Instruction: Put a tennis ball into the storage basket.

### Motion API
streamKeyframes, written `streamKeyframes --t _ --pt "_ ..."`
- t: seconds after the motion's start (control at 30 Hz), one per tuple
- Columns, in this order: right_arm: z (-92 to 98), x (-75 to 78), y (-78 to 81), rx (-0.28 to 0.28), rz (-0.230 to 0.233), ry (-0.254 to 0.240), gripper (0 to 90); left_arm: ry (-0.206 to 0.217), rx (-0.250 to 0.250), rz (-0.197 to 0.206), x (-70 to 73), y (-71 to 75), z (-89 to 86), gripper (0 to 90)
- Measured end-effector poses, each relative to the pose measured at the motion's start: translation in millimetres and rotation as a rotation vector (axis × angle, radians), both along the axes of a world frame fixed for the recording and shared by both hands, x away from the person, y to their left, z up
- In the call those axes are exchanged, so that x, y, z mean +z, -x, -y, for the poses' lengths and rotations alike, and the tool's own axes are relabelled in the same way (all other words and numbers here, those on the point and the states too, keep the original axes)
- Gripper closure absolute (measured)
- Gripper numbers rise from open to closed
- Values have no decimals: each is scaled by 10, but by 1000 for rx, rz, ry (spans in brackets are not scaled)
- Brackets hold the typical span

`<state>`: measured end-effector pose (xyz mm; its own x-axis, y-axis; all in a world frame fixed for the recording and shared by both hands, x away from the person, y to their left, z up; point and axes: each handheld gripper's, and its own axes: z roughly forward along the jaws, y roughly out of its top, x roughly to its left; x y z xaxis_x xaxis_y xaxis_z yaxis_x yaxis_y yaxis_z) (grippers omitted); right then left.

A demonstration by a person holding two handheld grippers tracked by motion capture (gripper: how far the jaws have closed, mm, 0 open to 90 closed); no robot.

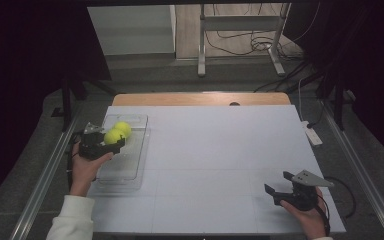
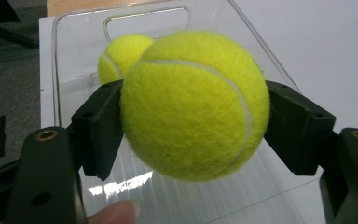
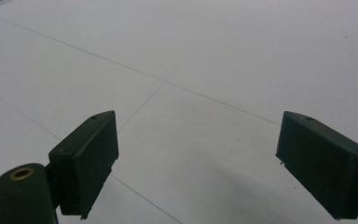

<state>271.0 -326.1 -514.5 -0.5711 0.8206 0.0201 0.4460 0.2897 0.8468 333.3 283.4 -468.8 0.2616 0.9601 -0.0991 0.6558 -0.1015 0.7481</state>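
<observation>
A yellow tennis ball (image 2: 195, 105) is clamped between the two black jaws of my left gripper (image 2: 193, 126), held just above a clear plastic tray (image 2: 74, 56). In the high view the same ball (image 1: 112, 136) sits in my left gripper (image 1: 111, 142) over the tray (image 1: 135, 155) at the table's left. A second tennis ball (image 1: 124, 128) lies in the tray's far end, also seen behind the held ball (image 2: 121, 53). My right gripper (image 1: 278, 186) rests low at the front right of the table, jaws wide apart (image 3: 196, 158) with nothing between them.
The white table top (image 1: 215, 160) stretches between the two hands. A wooden strip (image 1: 200, 99) runs along its far edge. Metal rails (image 1: 365, 175) flank the table, a small white device (image 1: 312, 135) lies at its right edge, and a stand with cables (image 1: 240, 35) is beyond.
</observation>
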Motion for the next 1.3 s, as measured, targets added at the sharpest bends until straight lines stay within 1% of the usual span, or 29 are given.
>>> streamKeyframes --t 0.2,0.27,0.3,0.37,0.47,0.53,0.63,0.7,0.73,0.77,0.8,0.9,1.03,1.1,1.17,1.2,1.23,1.27,1.3 --pt "-1 -2 -1 1 -1 1 128 -2 7 -25 -14 -20 -29 271" --pt "-1 -2 -1 1 -1 1 128 -5 7 -27 -14 -22 -29 271" --pt "-1 -2 -1 1 -1 0 128 -13 5 -41 -12 -28 -27 270" --pt "-2 -3 -1 2 -1 0 128 -17 8 -47 -8 -32 -20 270" --pt "-7 -4 -1 4 -1 -2 128 -42 9 -59 20 -36 -3 270" --pt "-7 -4 -2 4 -1 -1 128 -43 7 -62 25 -40 -1 270" --pt "-7 -4 -2 3 -1 -1 128 -53 2 -91 12 -64 -3 270" --pt "-7 -5 -2 4 -1 0 128 -59 5 -105 -4 -78 -6 270" --pt "-7 -5 -2 4 -1 0 128 -59 5 -105 -4 -78 -6 269" --pt "-6 -5 -3 4 -1 -1 128 -62 7 -117 -14 -90 -8 269" --pt "-6 -5 -3 4 -1 -1 128 -62 7 -117 -14 -90 -8 269" --pt "-3 -6 -4 4 -2 0 128 -71 8 -141 -18 -115 -8 269" --pt "-3 -7 -5 4 -2 0 128 -82 1 -181 -24 -166 -9 268" --pt "-1 -5 -5 3 -2 -1 128 -89 3 -194 -38 -187 -8 268" --pt "-1 -5 -5 2 -2 0 128 -92 4 -219 -65 -209 -4 268" --pt "0 -6 -5 3 -2 0 127 -102 7 -231 -84 -224 -9 268" --pt "1 -6 -4 2 -2 0 128 -102 7 -231 -84 -224 -9 268" --pt "1 -6 -4 2 -2 0 128 -104 10 -243 -93 -235 -13 268" --pt "3 -6 -5 2 -1 0 128 -103 11 -243 -91 -236 -18 267"
